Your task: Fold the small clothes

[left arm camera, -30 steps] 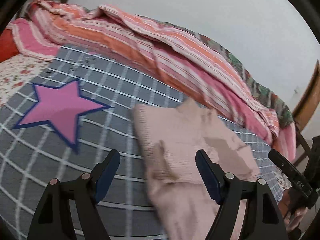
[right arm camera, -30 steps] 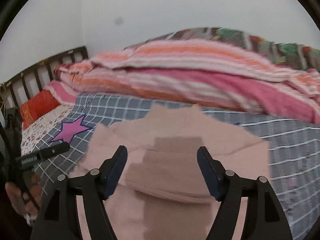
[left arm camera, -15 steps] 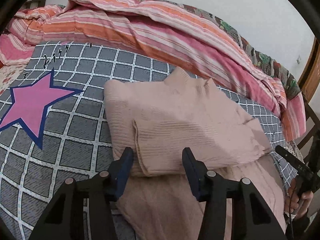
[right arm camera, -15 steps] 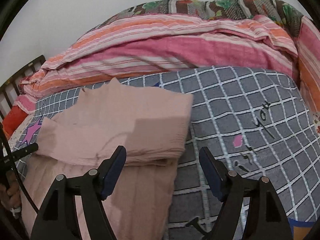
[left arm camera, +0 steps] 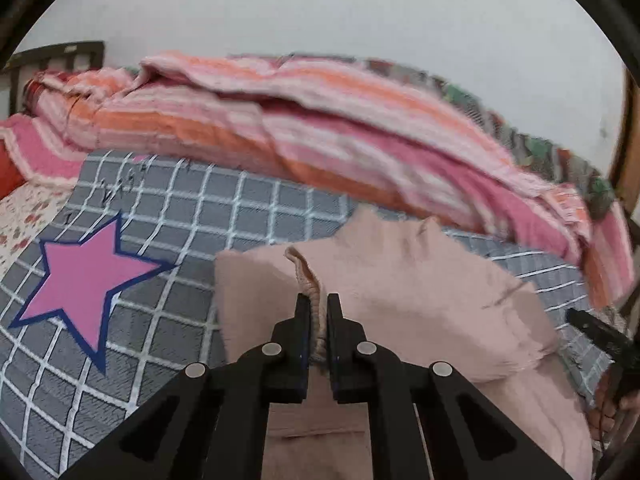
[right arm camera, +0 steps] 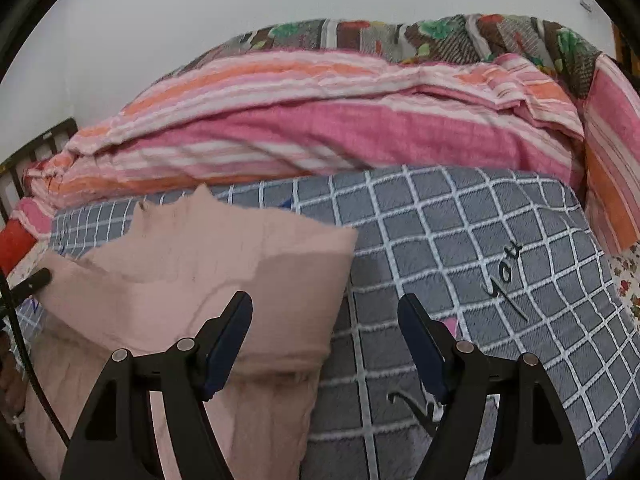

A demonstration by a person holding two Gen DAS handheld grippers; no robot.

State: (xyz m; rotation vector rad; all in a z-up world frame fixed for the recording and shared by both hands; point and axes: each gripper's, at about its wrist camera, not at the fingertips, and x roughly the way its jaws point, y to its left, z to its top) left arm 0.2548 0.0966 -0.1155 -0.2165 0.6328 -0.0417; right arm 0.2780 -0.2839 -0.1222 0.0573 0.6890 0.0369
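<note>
pink ribbed garment (left arm camera: 420,292) lies folded; left tool (left arm camera: 318,312) pinches its edge, right tool (right arm camera: 324,328) gapes.

Grey checked bedspread (left arm camera: 256,208), striped blanket (right arm camera: 320,120)

A plain pale wall (left arm camera: 360,20) rose behind the bed. Near, a grey blanket (right arm camera: 460,240) with a white grid covered the mattress, a pink star (left arm camera: 80,280) on its left part. Along the far side lay a heaped pink-and-orange striped quilt (right arm camera: 320,120). A dark slatted headboard (left arm camera: 60,54) stood far left, a wooden post (left arm camera: 628,152) at right.
</note>
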